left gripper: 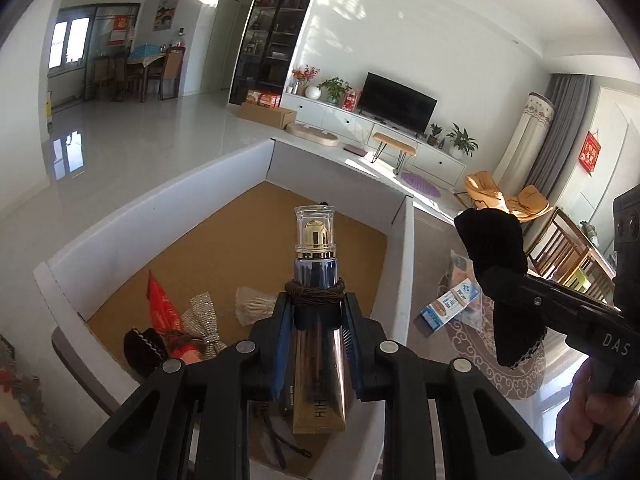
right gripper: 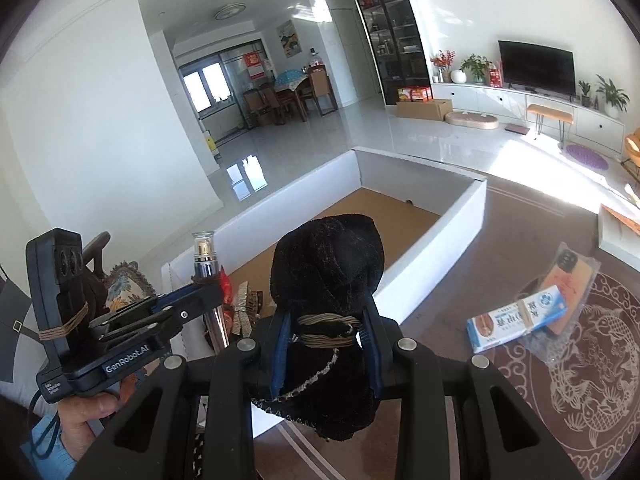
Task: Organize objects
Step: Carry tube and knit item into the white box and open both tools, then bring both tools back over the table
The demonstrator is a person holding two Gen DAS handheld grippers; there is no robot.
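The cosmetic tube (left gripper: 318, 312) stood upright at the lower centre of the left wrist view, pinched between the pads of the left tool (left gripper: 316, 320), its jaws narrow and closed on the tube's body just below a twisted brown cord (left gripper: 316, 292). The black cloth bundle (right gripper: 328, 280) filled the middle of the right wrist view, gripped by the right tool (right gripper: 326, 336), whose jaws were drawn in tight on it at a tan cord binding (right gripper: 326, 330). Both items hung above the white-walled box (left gripper: 120, 232), which lay open beneath them with a brown cardboard floor.

Judged from this, the step in hand was carrying both things to the box for release. To do it well, each tool should be lowered inside the walls before opening, towards the bare cardboard in the upper half of the box and clear of the red packet (left gripper: 160, 304), the glittery bow (left gripper: 204, 320) and the pale bundle (left gripper: 256, 304) at lower left.

The tube was hard and glossy: a clear cap over a gold pump, a dark blue metallic neck, a bronze body flattening to a crimped end. Smooth and tapered, it could slip or swing if the grip eased early. The cloth was soft, fuzzy and floppy, with a zigzag trim along its edge; it would likely slump where dropped. A blue and white carton (right gripper: 516, 320) lay on the patterned rug (right gripper: 600, 360) at the right, outside the box.
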